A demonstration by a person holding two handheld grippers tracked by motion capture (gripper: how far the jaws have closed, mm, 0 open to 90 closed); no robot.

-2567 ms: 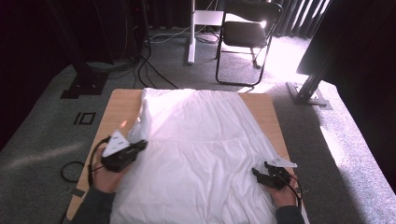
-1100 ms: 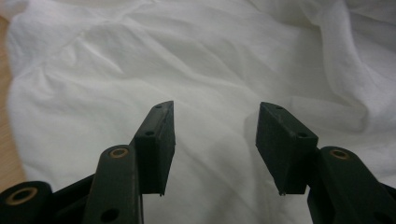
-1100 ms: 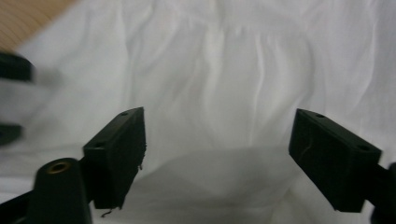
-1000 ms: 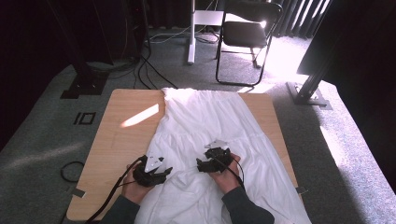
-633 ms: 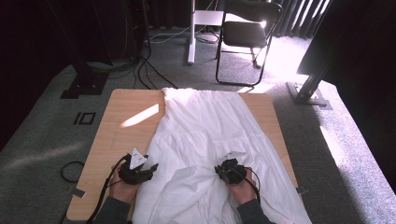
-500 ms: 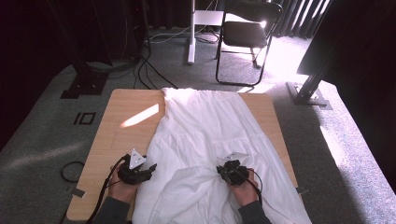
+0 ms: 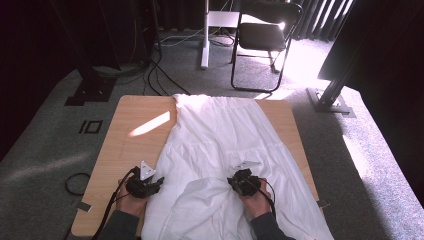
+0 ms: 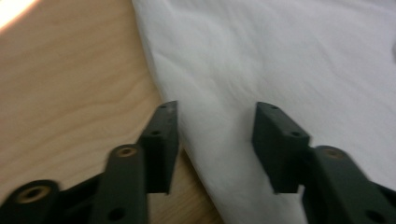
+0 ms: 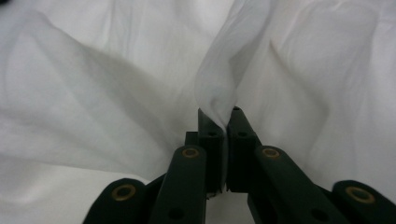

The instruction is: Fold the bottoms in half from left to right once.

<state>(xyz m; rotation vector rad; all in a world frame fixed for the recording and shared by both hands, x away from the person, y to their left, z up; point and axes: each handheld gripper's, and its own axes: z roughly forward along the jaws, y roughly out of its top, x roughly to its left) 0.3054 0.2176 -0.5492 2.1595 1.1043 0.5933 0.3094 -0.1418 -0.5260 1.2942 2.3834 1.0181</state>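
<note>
black chair (image 7: 265, 35), wooden table (image 7: 125, 145)

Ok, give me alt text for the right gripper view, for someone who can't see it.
The right gripper has its two black jaws shut on a pinched fold of the white cloth, which rises from between them in a narrow peak. More rumpled white cloth lies behind it.
</note>
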